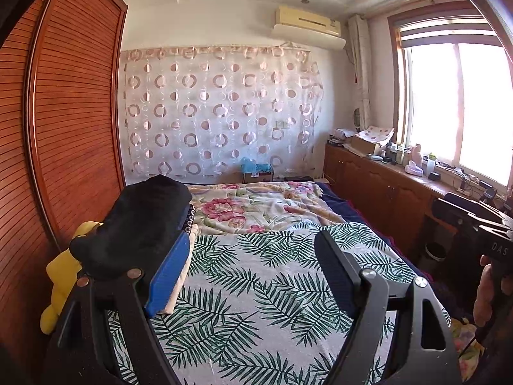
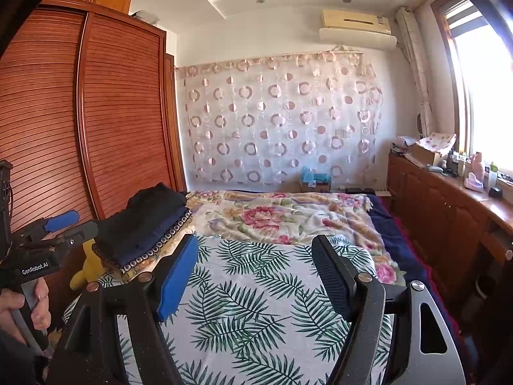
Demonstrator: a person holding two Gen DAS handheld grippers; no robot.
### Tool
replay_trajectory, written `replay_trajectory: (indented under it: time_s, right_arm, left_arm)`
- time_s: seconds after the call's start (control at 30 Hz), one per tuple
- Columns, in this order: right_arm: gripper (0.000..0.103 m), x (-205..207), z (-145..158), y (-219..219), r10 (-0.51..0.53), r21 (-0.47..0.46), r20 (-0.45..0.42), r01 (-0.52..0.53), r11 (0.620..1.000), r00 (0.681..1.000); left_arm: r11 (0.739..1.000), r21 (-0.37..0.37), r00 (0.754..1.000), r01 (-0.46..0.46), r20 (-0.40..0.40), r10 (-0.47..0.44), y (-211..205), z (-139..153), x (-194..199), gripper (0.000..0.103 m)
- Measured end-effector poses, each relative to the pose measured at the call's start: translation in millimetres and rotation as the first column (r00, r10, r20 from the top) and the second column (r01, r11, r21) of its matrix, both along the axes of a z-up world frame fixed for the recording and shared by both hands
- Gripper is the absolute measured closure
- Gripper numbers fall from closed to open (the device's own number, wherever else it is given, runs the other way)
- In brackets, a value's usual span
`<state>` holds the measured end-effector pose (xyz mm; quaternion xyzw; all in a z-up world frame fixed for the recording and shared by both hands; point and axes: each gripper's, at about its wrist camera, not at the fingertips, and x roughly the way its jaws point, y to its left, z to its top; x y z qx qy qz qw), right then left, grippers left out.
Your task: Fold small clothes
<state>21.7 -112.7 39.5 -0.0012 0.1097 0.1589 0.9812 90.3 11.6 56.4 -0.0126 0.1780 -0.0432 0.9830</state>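
My left gripper (image 1: 253,256) and right gripper (image 2: 255,260) gape empty over the palm-leaf sheet (image 2: 256,304); folded dark clothes (image 2: 144,224) stack left, beside the wardrobe (image 2: 96,112).

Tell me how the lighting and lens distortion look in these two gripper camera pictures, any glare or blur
Left wrist view: the window is blown out to white glare; fisheye bends the wooden wardrobe into a curve; dark vignette in the corners. Right wrist view: the same window glares at the right edge; the wardrobe bows; the leaf-print sheet is evenly lit and sharp, with no motion blur.
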Motion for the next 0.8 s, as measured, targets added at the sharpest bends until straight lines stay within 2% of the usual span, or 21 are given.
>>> replay_trajectory:
  time_s: [0.8]
  right_arm:
    - [0.028, -2, 1, -17, 0.007, 0.001, 0.013, -0.007, 1.000, 1.000]
  left_arm:
    - [1.000, 0.003, 1.000, 0.002, 0.002, -0.002, 0, 1, 0, 0.022]
